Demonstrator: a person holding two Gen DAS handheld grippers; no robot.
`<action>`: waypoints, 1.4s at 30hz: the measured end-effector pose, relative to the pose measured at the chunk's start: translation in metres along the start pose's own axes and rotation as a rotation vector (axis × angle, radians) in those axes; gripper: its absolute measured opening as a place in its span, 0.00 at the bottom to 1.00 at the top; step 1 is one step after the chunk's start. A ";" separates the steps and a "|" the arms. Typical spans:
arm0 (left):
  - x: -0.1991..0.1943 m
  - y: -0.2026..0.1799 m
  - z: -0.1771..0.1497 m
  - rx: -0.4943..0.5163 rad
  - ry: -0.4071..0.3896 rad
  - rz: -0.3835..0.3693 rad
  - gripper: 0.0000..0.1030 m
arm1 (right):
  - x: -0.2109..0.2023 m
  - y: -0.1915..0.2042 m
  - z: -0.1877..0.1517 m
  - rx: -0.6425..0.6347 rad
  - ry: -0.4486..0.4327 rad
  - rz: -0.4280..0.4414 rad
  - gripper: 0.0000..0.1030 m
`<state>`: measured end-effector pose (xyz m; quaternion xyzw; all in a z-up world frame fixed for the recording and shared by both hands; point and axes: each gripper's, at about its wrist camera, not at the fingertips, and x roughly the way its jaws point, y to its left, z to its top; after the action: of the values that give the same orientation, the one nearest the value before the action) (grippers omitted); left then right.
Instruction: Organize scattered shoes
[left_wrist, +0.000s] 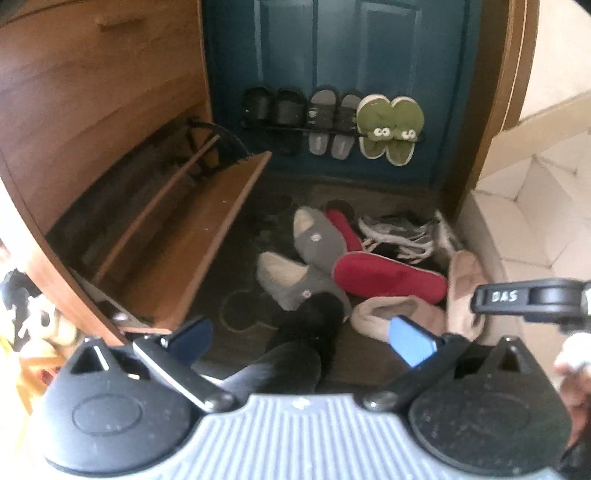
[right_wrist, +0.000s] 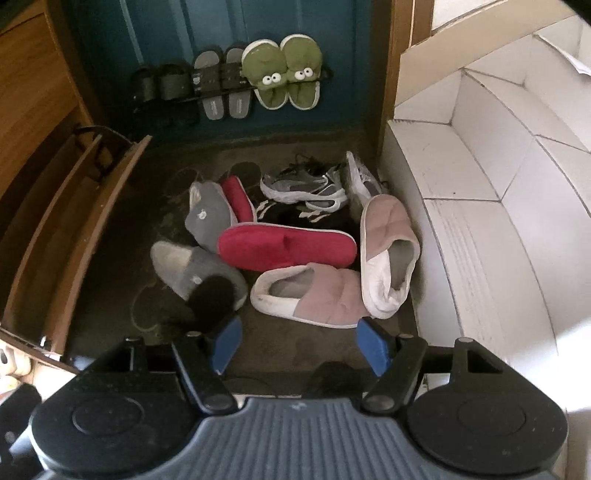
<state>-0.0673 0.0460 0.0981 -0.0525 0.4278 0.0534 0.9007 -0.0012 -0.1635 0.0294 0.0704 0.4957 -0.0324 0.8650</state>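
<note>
My left gripper (left_wrist: 301, 336) points down at the dark mat (left_wrist: 240, 325), its blue pads apart with a fuzzy black slipper (left_wrist: 295, 350) lying between and below them, not pinched. Beyond it lie two grey slippers (left_wrist: 317, 240), a red slipper (left_wrist: 388, 277), pink slippers (left_wrist: 391, 314) and sneakers (left_wrist: 402, 229) in a jumble. The wooden shoe cabinet's tilt-out drawer (left_wrist: 192, 236) stands open at my left. Green frog slippers (left_wrist: 389, 125) hang on the blue door (left_wrist: 332, 48). My right gripper (left_wrist: 532, 299) pokes in from the right edge.

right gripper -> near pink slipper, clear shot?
Probably yes. The right gripper is open and empty, pointed down at the near pink slipper, which lies just beyond its fingertips with bare mat between. The other pink slipper leans on its toe end, so aim for the heel.
</note>
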 end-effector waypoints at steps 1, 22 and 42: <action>-0.001 0.003 0.001 -0.022 0.013 -0.012 1.00 | -0.001 -0.002 0.000 0.009 -0.004 0.005 0.67; -0.005 -0.034 0.013 0.073 -0.064 0.039 1.00 | -0.010 -0.001 0.004 -0.074 -0.081 -0.045 0.69; -0.024 -0.009 -0.039 0.112 -0.062 0.017 1.00 | -0.044 -0.016 -0.053 -0.010 -0.061 -0.172 0.75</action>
<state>-0.1106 0.0307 0.0928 0.0035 0.4025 0.0385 0.9146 -0.0711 -0.1715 0.0395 0.0222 0.4736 -0.1061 0.8741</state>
